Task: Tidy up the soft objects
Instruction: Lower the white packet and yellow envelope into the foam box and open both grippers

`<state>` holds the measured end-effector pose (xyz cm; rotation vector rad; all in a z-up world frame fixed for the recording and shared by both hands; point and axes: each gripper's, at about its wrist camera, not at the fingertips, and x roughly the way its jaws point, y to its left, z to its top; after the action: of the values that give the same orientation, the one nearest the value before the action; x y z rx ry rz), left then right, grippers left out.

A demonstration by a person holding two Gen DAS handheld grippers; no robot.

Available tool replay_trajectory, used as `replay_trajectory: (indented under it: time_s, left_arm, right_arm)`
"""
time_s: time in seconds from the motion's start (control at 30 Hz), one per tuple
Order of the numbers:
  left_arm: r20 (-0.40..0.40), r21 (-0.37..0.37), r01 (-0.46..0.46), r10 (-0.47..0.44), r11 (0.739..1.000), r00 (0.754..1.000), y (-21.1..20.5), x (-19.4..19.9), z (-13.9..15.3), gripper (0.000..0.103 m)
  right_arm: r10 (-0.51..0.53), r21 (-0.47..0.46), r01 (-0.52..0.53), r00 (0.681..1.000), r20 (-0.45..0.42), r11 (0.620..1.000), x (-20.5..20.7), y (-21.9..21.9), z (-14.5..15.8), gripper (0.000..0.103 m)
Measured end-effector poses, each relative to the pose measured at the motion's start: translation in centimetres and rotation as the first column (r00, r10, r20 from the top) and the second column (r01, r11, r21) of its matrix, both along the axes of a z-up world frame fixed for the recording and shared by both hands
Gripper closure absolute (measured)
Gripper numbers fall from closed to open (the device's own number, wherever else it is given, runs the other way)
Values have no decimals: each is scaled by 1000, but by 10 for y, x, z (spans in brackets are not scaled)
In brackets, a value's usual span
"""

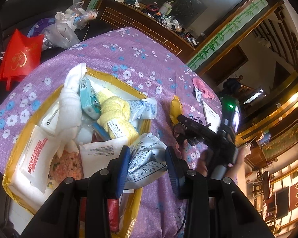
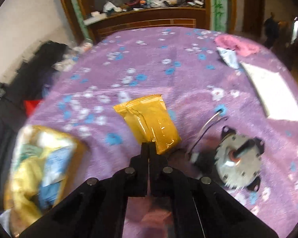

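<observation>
Soft objects fill the box (image 1: 12,170), a yellow-taped carton on the purple cloth (image 1: 129,51) that covers the table. We note the box at the left in both views; in the right wrist view it is blurred (image 2: 15,138).

Inside we find a white towel (image 1: 69,99), a knotted yellow towel (image 1: 117,115), a white packet with red print (image 1: 35,154), a teal pack (image 1: 87,97) and several white sachets. We cannot tell what lies beneath them.

One white pouch (image 1: 147,154) with blue print hangs over the box's near right rim. The left gripper (image 1: 147,164) has its blue pads (image 1: 122,168) on either side of this pouch. The left pad touches it; whether the right pad presses on it we cannot tell.

The yellow packet (image 2: 151,123) lies on the cloth right of the box, apart from it. The right gripper (image 2: 148,146) is clenched, its jaws meeting at the packet's near corner and pinching it. In the left wrist view we see this gripper (image 1: 180,117) beside the same packet (image 1: 175,109), with a hand (image 1: 238,158) behind it.

Further right on the cloth we record a round metal motor (image 2: 236,158) with wires, a white sheet (image 2: 272,91), a small grey sachet (image 2: 228,57) and a pink cloth (image 2: 236,43) at the far edge.

A red bag (image 1: 19,57) and clear plastic bags (image 1: 63,27) lie off the table.
</observation>
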<state>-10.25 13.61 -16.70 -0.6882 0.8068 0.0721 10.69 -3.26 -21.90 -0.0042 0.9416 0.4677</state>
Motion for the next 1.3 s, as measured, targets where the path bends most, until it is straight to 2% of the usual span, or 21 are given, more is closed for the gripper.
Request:
replay_trajectory:
  time_s: [0.17,0.37,0.47,0.7,0.93,1.03,1.2,1.3]
  left_arm:
    - [7,9,-17,17,1000,1000,2,-8,1,65]
    - [-5,-5,-18,18,1000,1000,4,-10,-6,65]
    - [0,-6,-28,28,1000,1000,8,-13,-4,65]
    - [24,35,-82,81,996,996,24,-28,10,65]
    - [2,107,-142,142,984,990,39,-37,4,65]
    - [-24,114,-148,152,982,988,44,-42,-6,65]
    - [-20,93,-149,152,984,988,46,-44,-16,65]
    - [-30,138,-150,156,979,987,42,-36,-23,64]
  right_arm:
    - [47,118,-42,998,-38,992,-24,-20,0,102]
    - [76,173,-63,995,-67,983,-38,-30,-4,102]
    - [112,230,-90,990,-84,969,-49,-33,-1,102]
    - [201,322,-179,979,-36,930,-91,-37,22,102]
    - [287,331,-272,958,3,903,-107,-5,44,102]
    - [322,314,-312,946,19,897,-109,18,47,102]
    - [341,243,-332,940,6,911,-104,53,34,102]
    - [338,207,-328,941,-13,922,-98,65,21,101]
